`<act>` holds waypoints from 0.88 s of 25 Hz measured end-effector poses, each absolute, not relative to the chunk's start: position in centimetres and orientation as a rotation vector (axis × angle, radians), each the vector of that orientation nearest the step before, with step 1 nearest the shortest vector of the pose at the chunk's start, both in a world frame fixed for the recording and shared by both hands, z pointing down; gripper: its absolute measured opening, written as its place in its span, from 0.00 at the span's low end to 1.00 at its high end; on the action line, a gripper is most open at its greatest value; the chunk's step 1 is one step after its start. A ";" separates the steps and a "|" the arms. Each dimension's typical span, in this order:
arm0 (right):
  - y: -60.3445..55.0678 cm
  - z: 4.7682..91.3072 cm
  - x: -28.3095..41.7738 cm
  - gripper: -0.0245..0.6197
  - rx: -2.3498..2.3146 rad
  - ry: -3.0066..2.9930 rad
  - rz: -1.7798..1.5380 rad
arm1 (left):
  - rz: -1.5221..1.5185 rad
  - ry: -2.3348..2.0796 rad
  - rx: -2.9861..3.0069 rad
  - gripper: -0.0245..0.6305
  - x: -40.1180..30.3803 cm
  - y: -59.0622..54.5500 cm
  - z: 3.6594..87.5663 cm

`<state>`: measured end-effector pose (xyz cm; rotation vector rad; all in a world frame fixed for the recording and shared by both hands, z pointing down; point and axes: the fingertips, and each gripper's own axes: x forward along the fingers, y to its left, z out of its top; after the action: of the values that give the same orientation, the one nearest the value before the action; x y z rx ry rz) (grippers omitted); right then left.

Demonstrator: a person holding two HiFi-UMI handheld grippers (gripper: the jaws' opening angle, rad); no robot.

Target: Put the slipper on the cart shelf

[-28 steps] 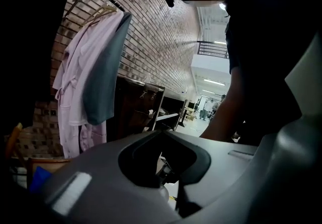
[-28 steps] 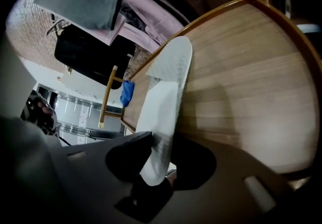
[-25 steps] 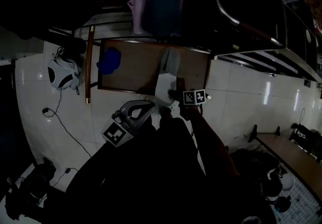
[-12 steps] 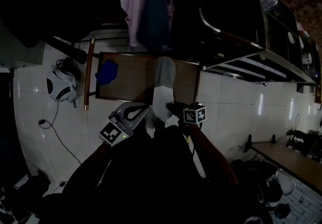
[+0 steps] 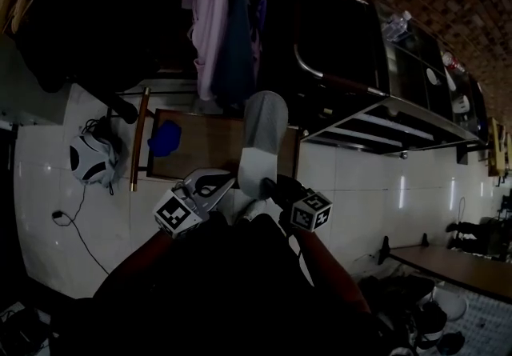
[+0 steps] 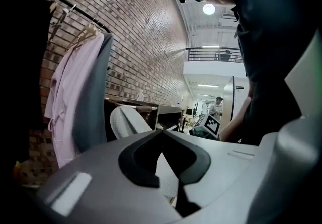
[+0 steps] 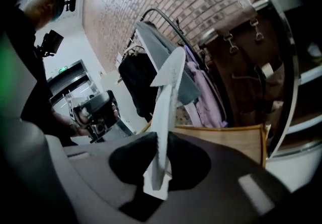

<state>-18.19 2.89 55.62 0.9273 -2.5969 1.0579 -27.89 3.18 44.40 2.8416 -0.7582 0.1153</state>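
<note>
The grey-and-white slipper (image 5: 262, 134) is in my right gripper (image 5: 270, 181). Its jaws have just been closing and pinch the slipper's near end, with the sole on edge between the pads. The slipper is up over the right end of the wooden board (image 5: 204, 148), toe pointing far, just left of the metal cart (image 5: 376, 118). My left gripper (image 5: 230, 178) sits close on the slipper's left, jaws together on nothing. A blue thing (image 5: 164, 138) lies at the board's left end, and clothes (image 5: 212, 26) hang beyond.
</note>
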 end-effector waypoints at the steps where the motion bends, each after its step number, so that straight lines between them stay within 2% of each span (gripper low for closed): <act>1: 2.6 54.2 -18.2 0.14 0.941 -2.632 1.011 | 0.109 -0.753 2.852 0.04 -27.7 3.1 43.9; 8: 0.5 44.7 -18.0 0.14 1.068 -2.856 0.766 | 0.086 -0.760 2.899 0.04 -27.1 2.1 41.1; 13: 0.4 40.8 -18.2 0.14 1.083 -2.913 0.451 | 0.088 -0.777 2.904 0.04 -27.2 1.5 40.3; 22: -0.3 37.1 -18.0 0.14 1.145 -2.952 0.243 | 0.072 -0.811 2.925 0.04 -27.1 0.1 37.6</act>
<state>-17.98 -0.27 37.06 1.1449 -2.9517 0.2426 -27.07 0.14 37.56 2.9254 -0.8110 0.0717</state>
